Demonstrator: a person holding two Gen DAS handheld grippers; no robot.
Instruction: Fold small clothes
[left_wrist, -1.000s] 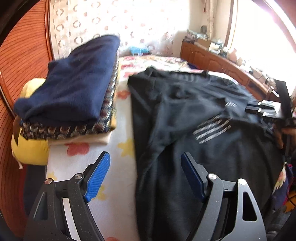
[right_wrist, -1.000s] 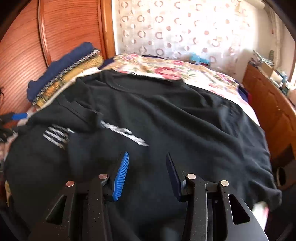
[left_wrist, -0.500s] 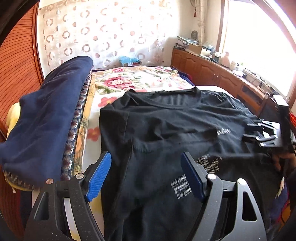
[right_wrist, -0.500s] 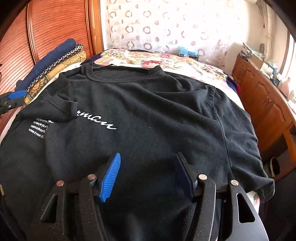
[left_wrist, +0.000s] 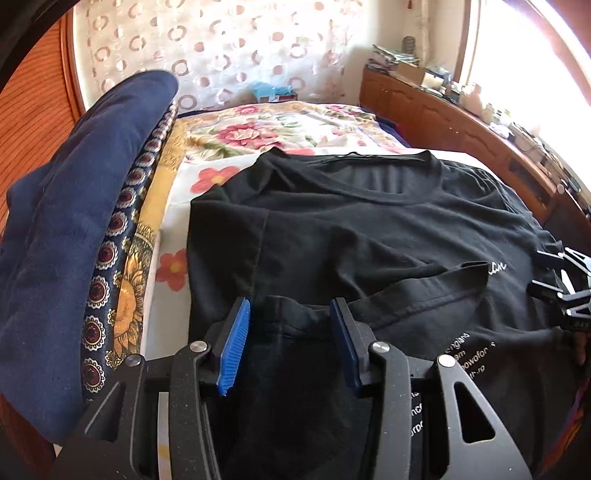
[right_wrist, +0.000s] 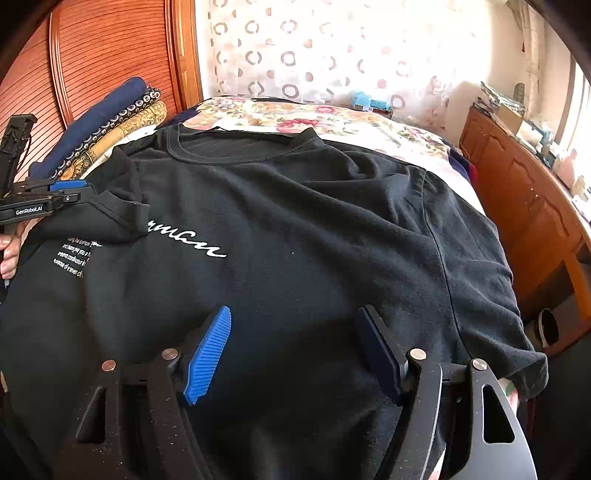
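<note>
A black T-shirt (left_wrist: 369, 236) with white lettering lies spread on the bed, neck hole at the far end; it also fills the right wrist view (right_wrist: 314, 229). Its left sleeve (left_wrist: 424, 291) is folded over onto the chest. My left gripper (left_wrist: 291, 314) is open, its jaws astride a raised fold of this sleeve, not closed on it. It shows from the side in the right wrist view (right_wrist: 70, 192). My right gripper (right_wrist: 295, 325) is open and empty, low over the shirt's lower middle. It shows at the right edge of the left wrist view (left_wrist: 543, 269).
A stack of folded clothes (left_wrist: 74, 229), navy on top, sits left of the shirt against a wooden headboard (right_wrist: 92, 66). The floral bedsheet (left_wrist: 280, 129) runs on beyond the collar. A wooden cabinet (right_wrist: 524, 199) lines the right side. The right sleeve (right_wrist: 509, 332) hangs over the bed edge.
My left gripper has moved forward over the shirt and narrowed its jaws around the folded sleeve. My right gripper has opened wider and shifted slightly toward the shirt's middle.
</note>
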